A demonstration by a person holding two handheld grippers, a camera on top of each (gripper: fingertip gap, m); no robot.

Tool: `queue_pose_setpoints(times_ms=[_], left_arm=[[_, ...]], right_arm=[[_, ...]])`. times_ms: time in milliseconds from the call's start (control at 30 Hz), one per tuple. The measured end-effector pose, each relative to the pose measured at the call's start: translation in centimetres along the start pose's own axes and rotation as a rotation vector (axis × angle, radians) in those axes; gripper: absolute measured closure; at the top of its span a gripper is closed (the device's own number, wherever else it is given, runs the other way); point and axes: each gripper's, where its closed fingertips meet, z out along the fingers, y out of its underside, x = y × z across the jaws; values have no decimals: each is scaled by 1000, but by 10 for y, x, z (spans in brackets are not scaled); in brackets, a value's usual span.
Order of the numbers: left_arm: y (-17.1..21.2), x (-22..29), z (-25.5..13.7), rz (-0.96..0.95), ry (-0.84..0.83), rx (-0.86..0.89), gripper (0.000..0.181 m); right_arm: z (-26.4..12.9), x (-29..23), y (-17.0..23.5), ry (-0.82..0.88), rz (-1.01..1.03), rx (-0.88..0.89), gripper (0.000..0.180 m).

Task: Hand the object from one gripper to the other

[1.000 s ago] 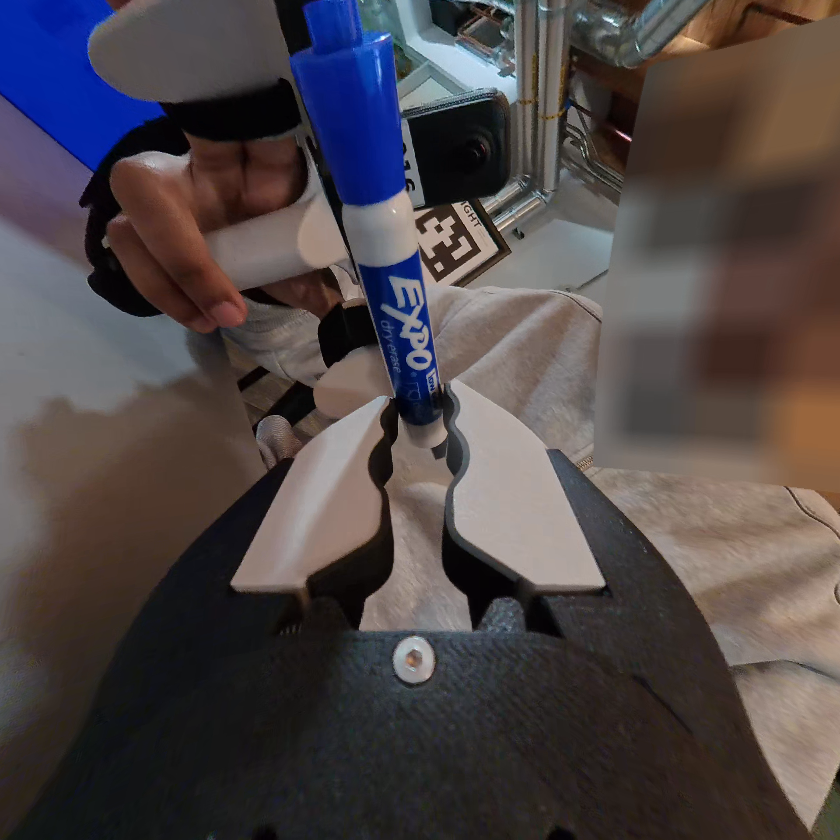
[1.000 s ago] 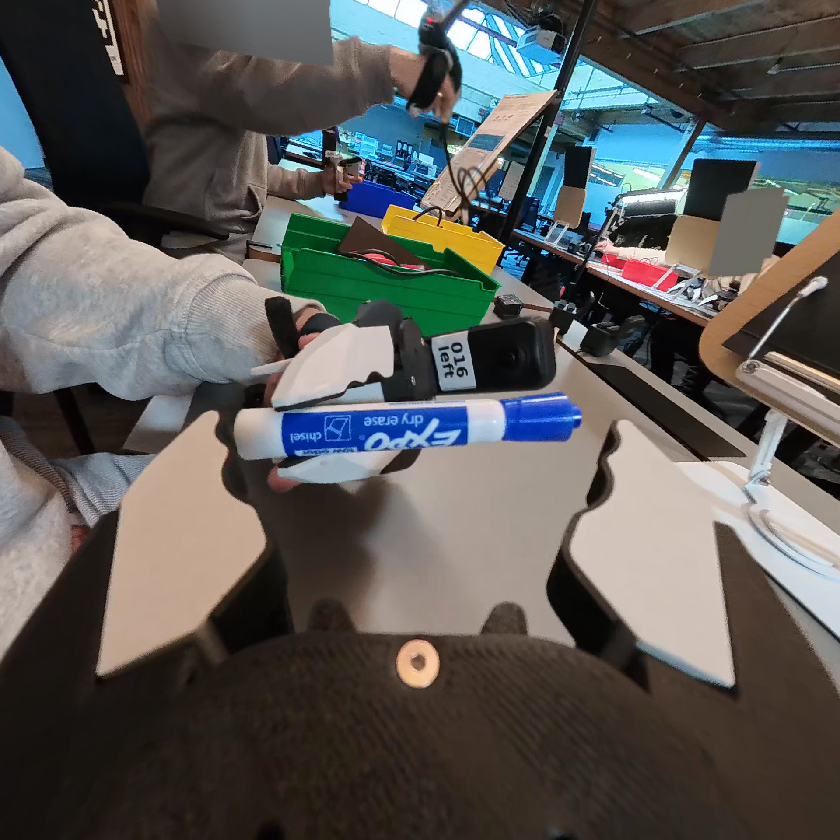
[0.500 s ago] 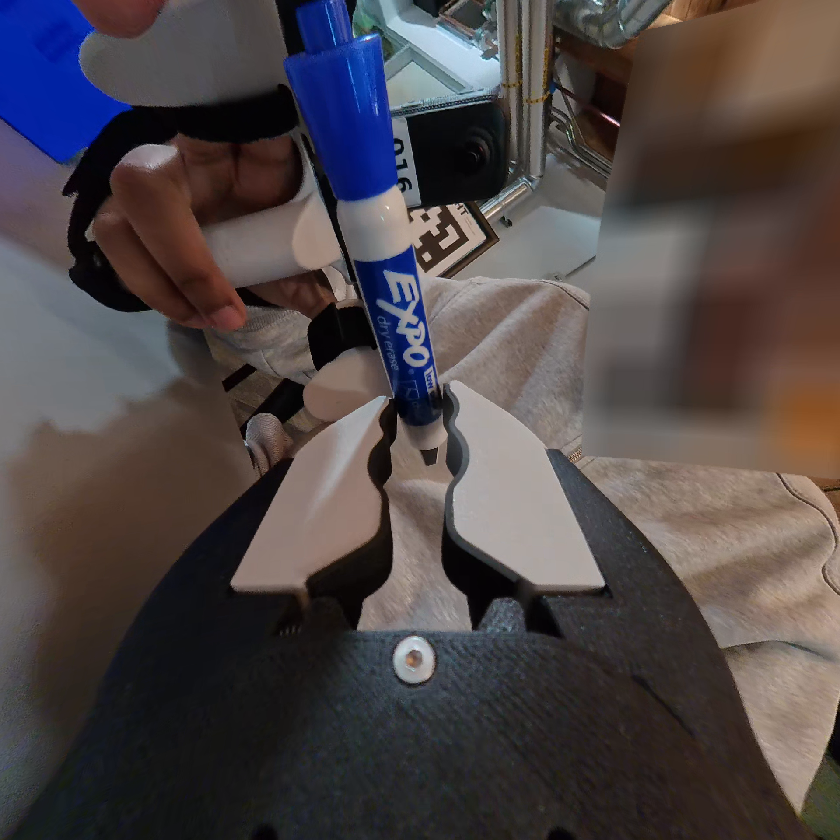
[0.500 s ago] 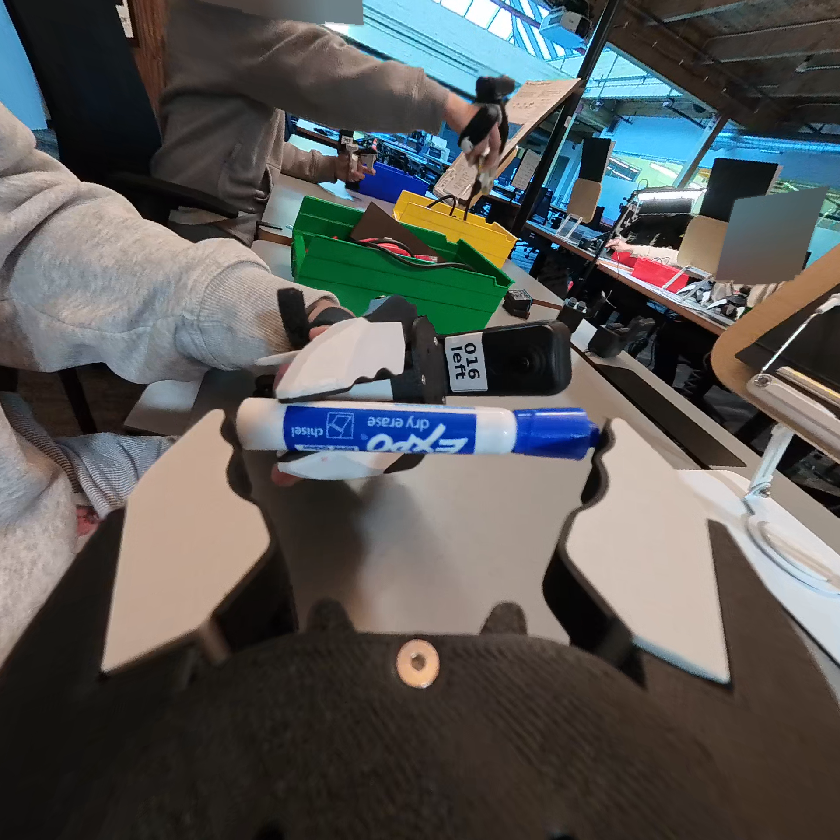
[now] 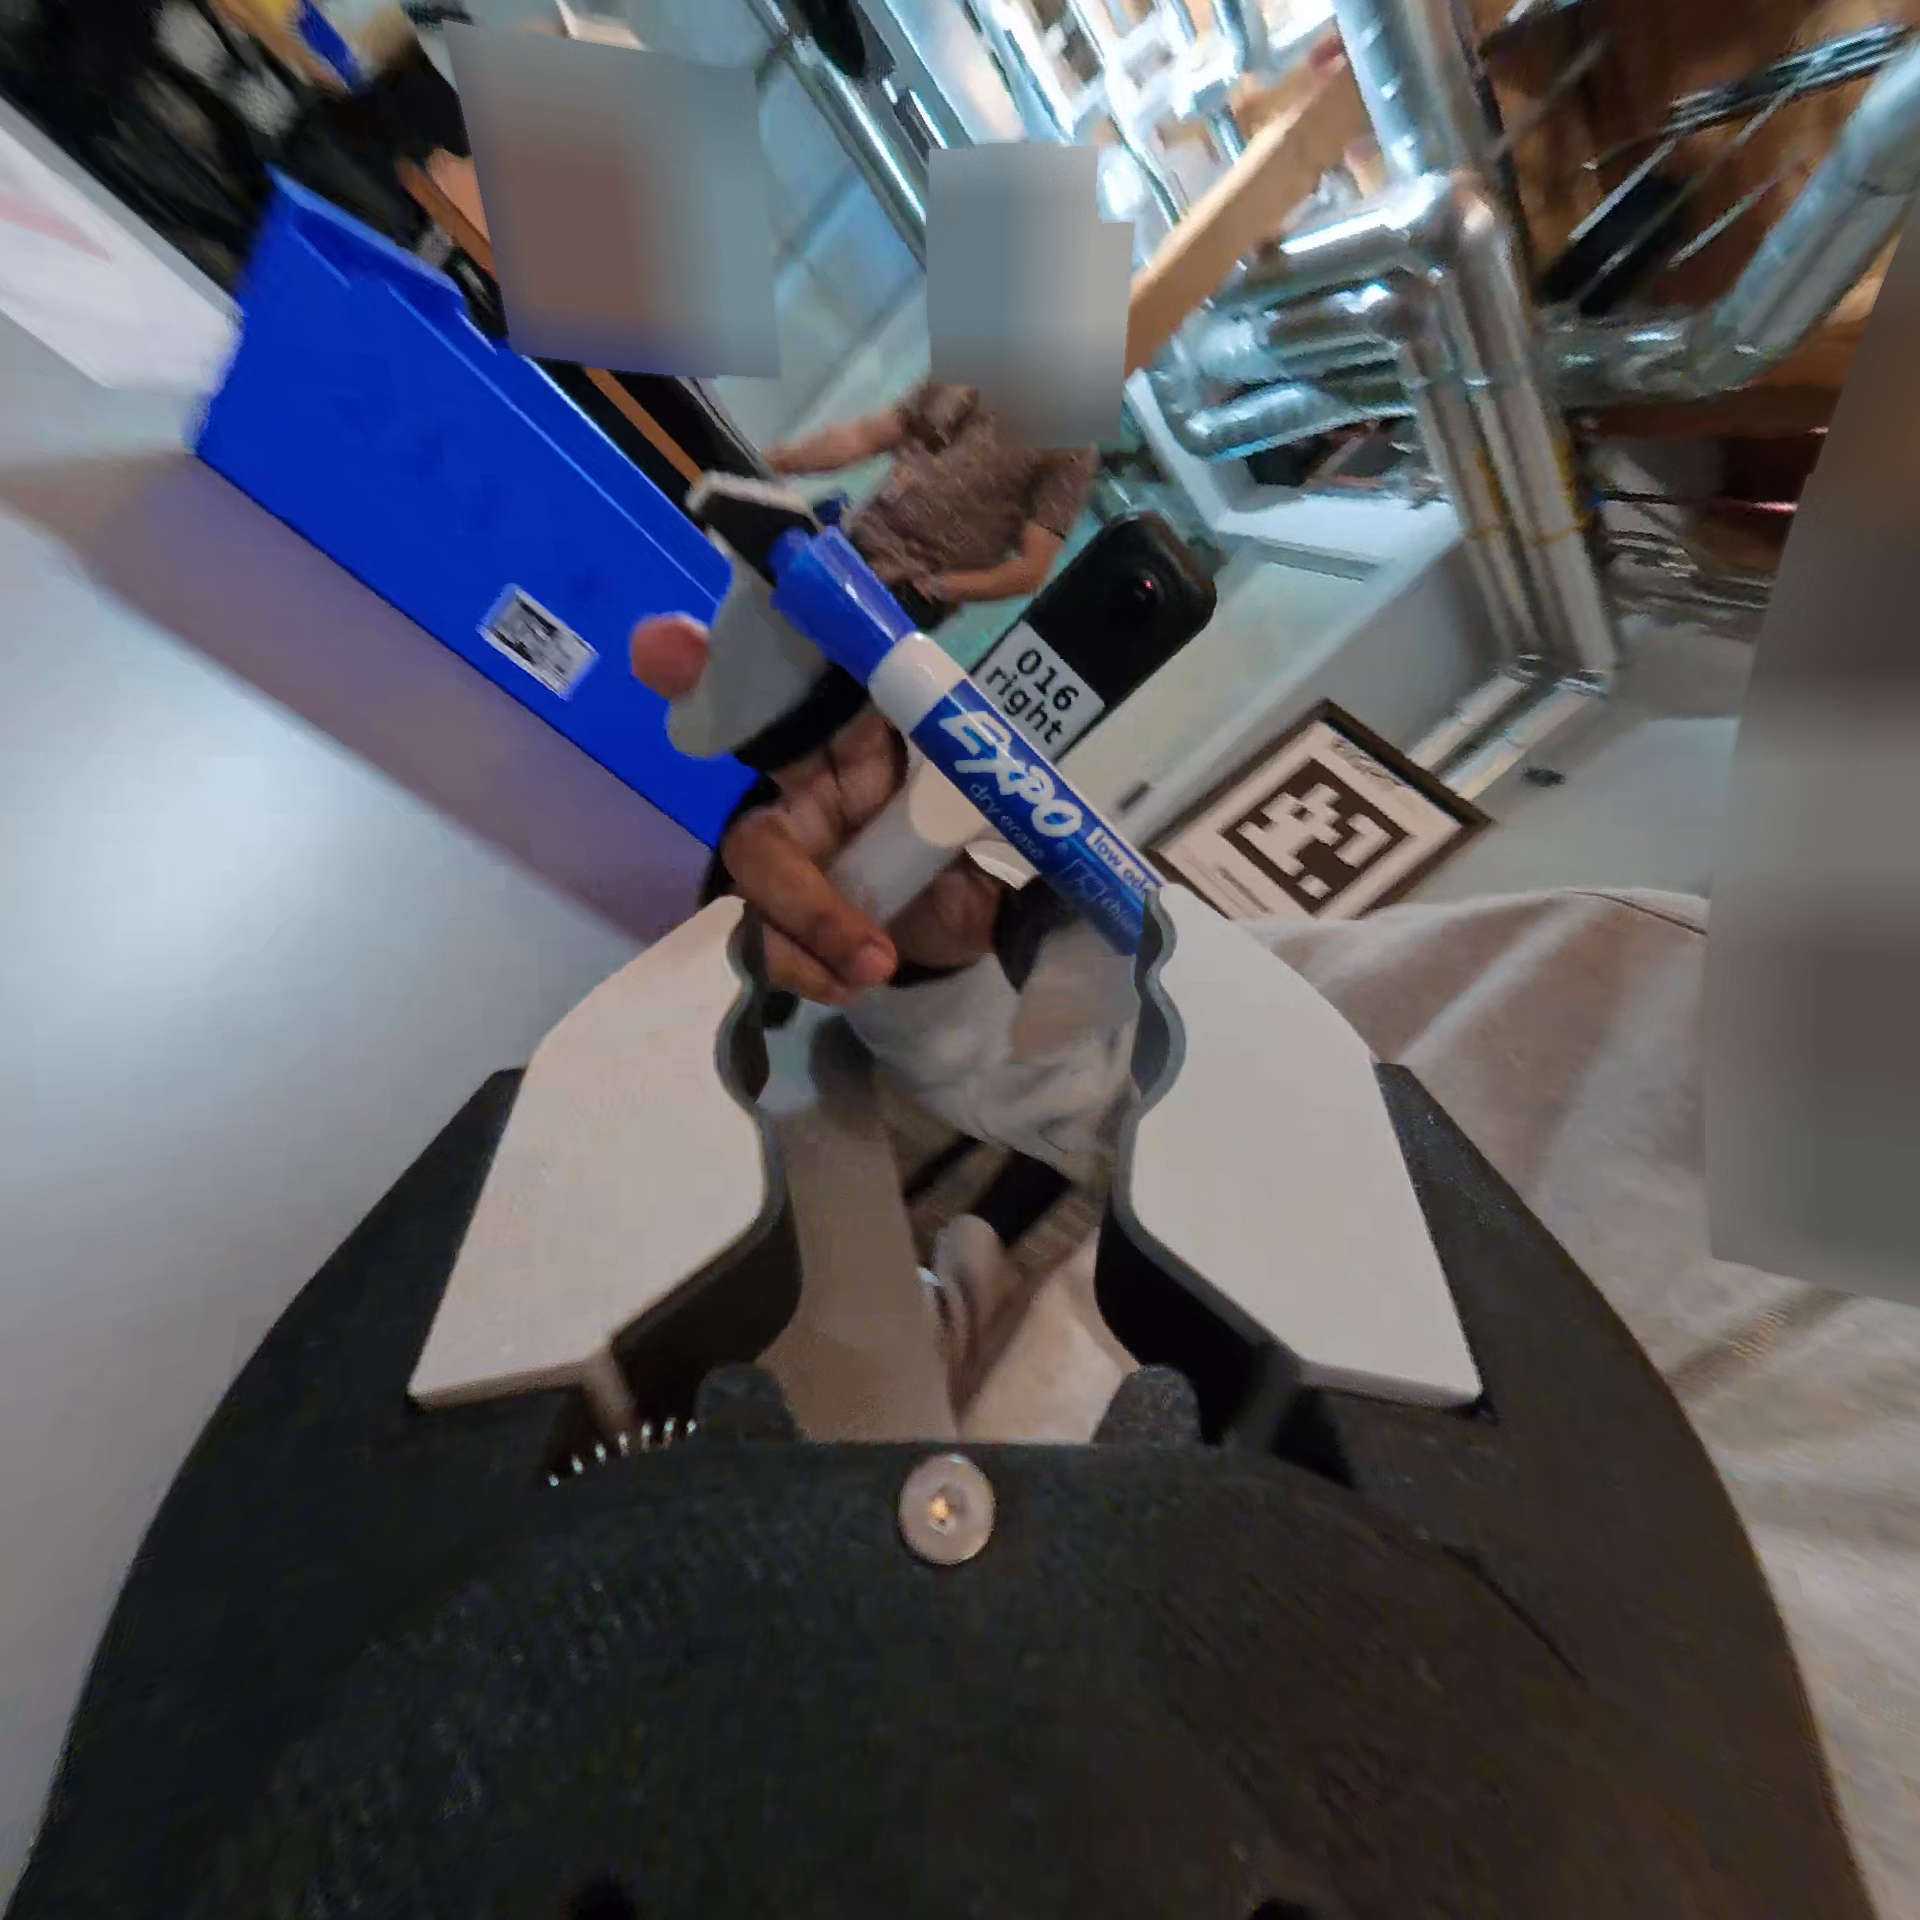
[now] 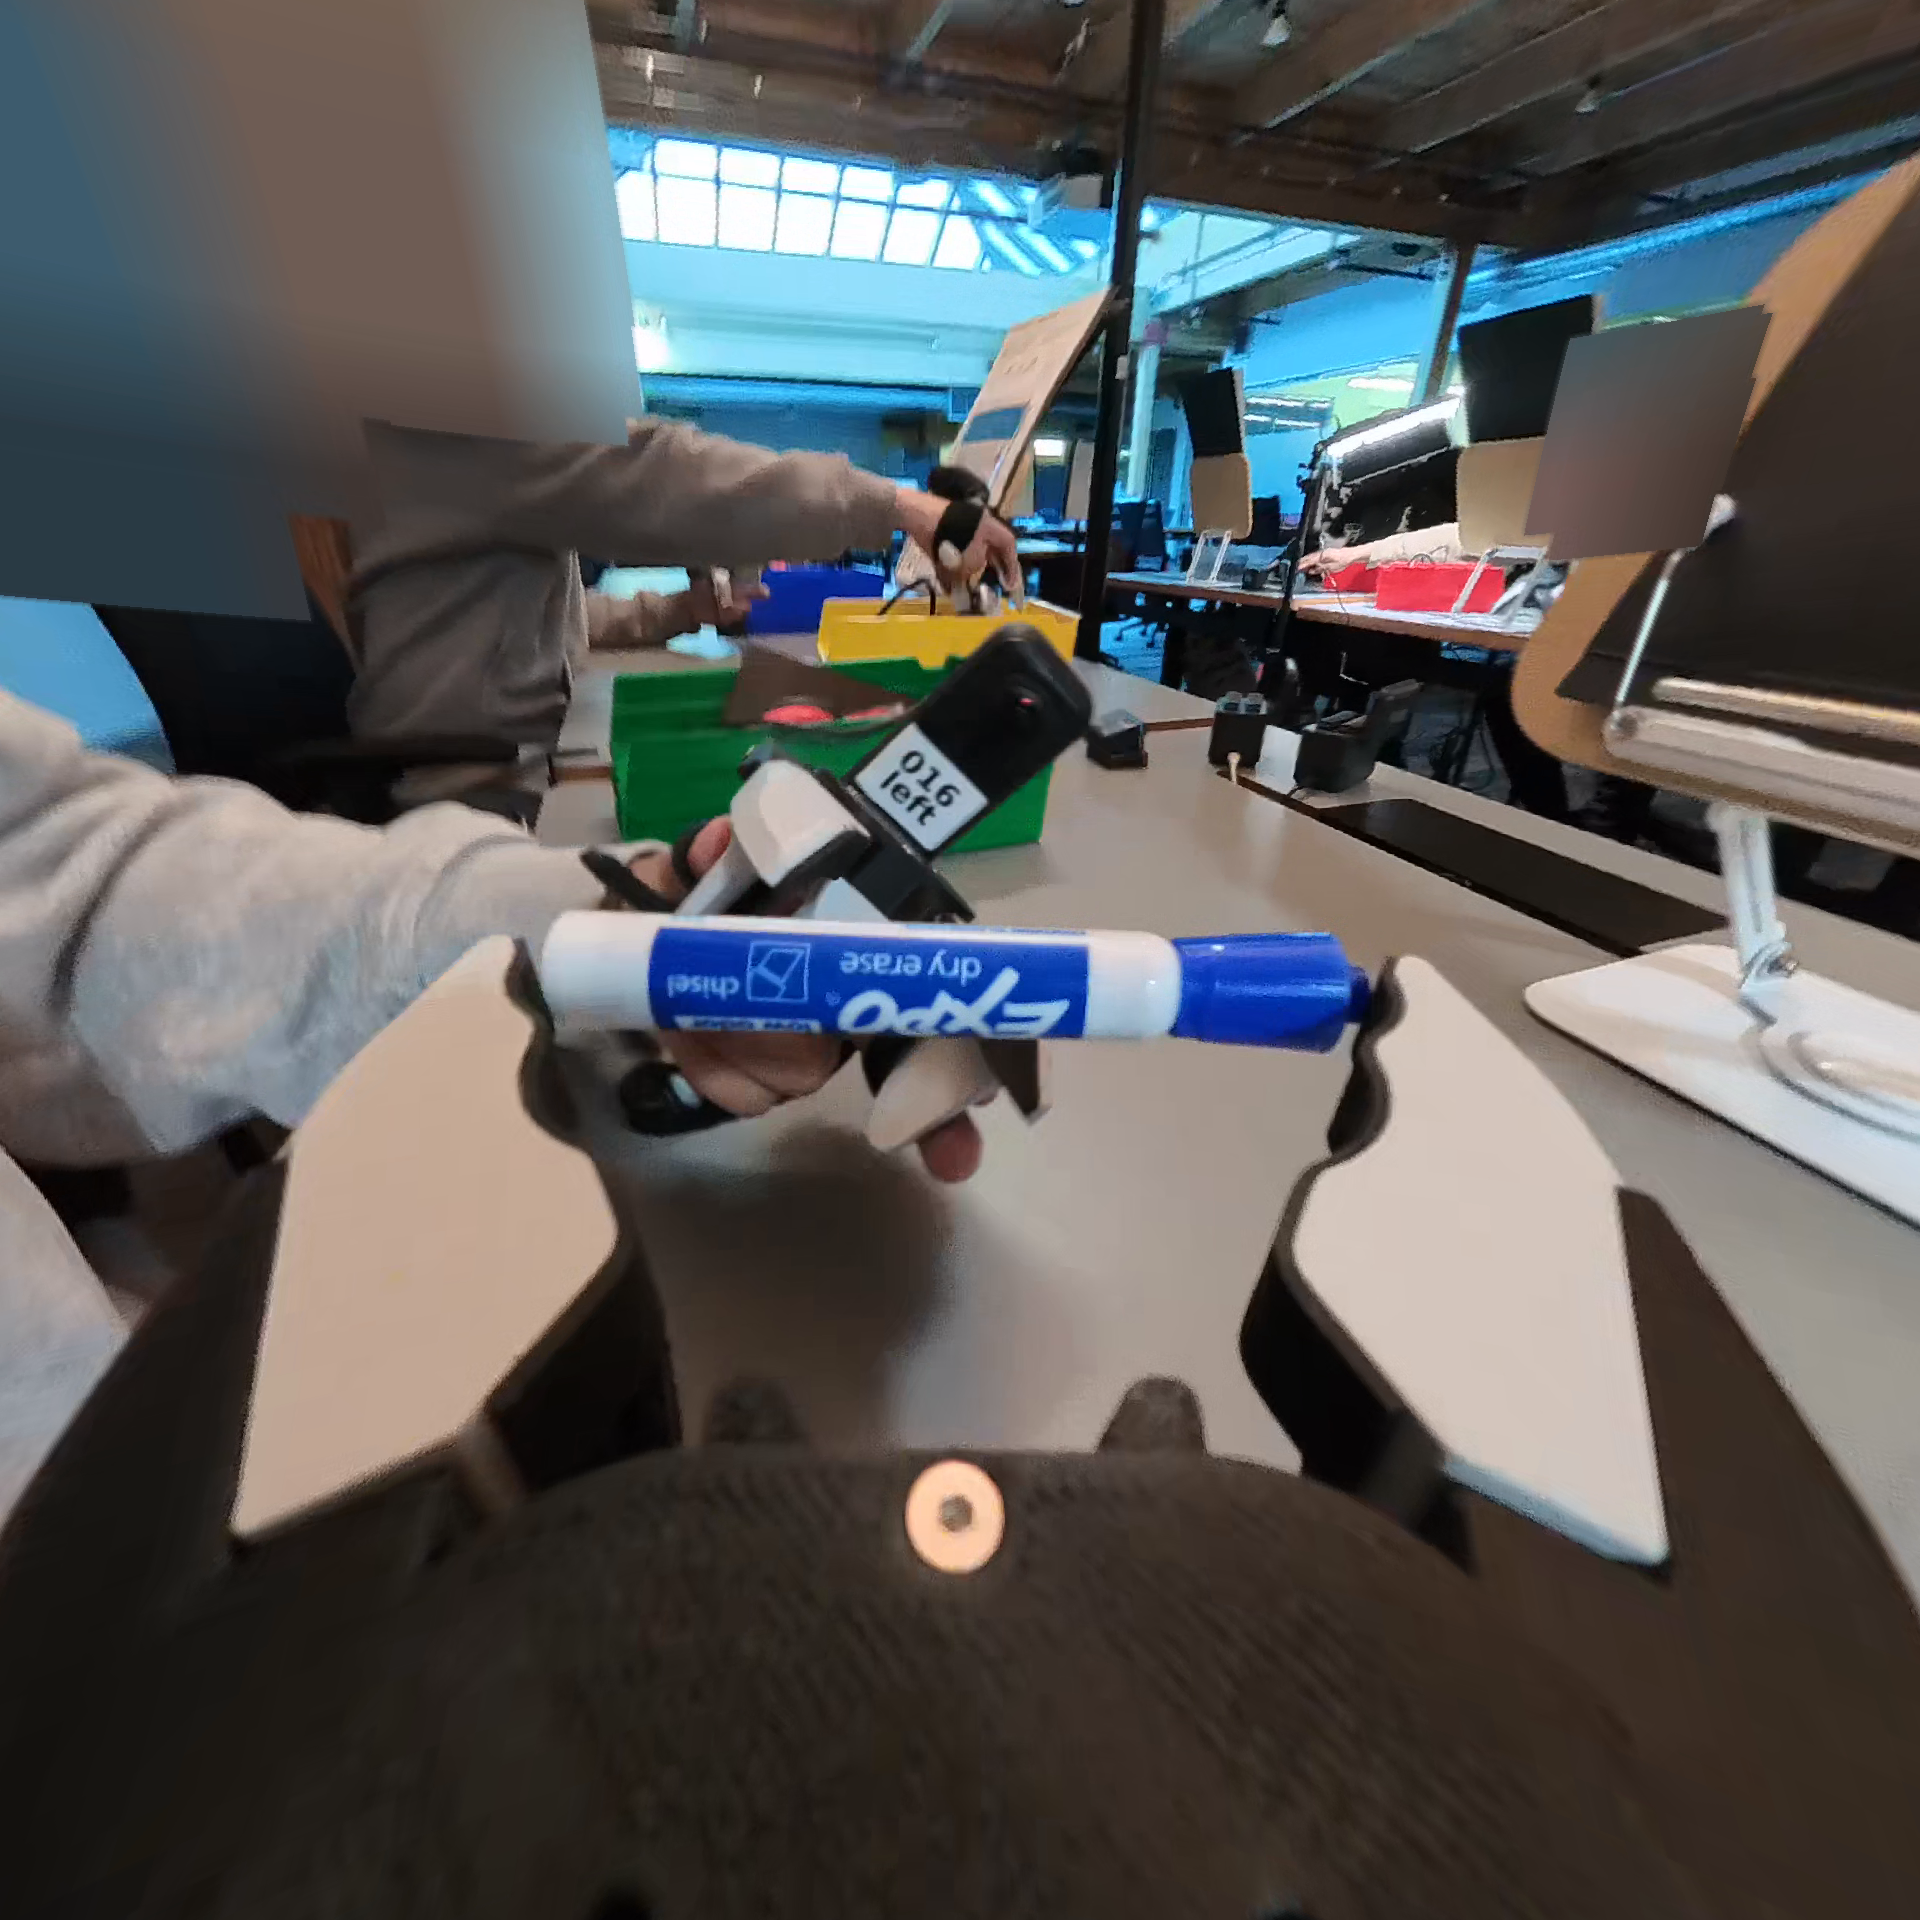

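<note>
A blue-and-white dry-erase marker [image 6: 862, 987] lies crosswise in the right wrist view. My right gripper [image 6: 951, 997] is shut on it end to end, with the white butt against the left finger and the blue cap against the right finger. In the left wrist view the marker [image 5: 966, 738] slants up to the left, held in the right gripper's white fingers [image 5: 748, 644]. My left gripper [image 5: 945, 935] is open and empty. Its right fingertip is just in front of the marker's lower end. Both grippers are held above the grey table [image 6: 1143, 894].
A blue bin [image 5: 436, 520] stands on the table at the left. A green bin [image 6: 675, 769] and a yellow bin [image 6: 935, 623] stand farther back, where another person [image 6: 499, 582] is working. A white lamp base [image 6: 1714, 1018] is at the right. A black-and-white tag card [image 5: 1320, 821] lies behind. My two grippers' fingertips are within a few centimetres of each other.
My left gripper has opened and let go of the marker's lower end. My right gripper has closed on the marker's two ends and now carries it alone. The marker has tilted in the left view.
</note>
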Motion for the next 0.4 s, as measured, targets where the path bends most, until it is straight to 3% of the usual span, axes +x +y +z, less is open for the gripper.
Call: queue_pose_setpoints(times_ms=[33,133,300,400], left_arm=[[-6,-2,-3,39,-34,28,110],[-18,-9,-8,177,-150,76,108],[0,-34,-7,570,-461,-147,102],[-6,-25,-1,748,-511,-124,104]], right_arm=[[-2,4,-3,3,48,21,36],[-5,11,-8,-10,218,68,36],[0,13,-4,-95,573,80,36],[4,5,-2,-172,698,64,36]])
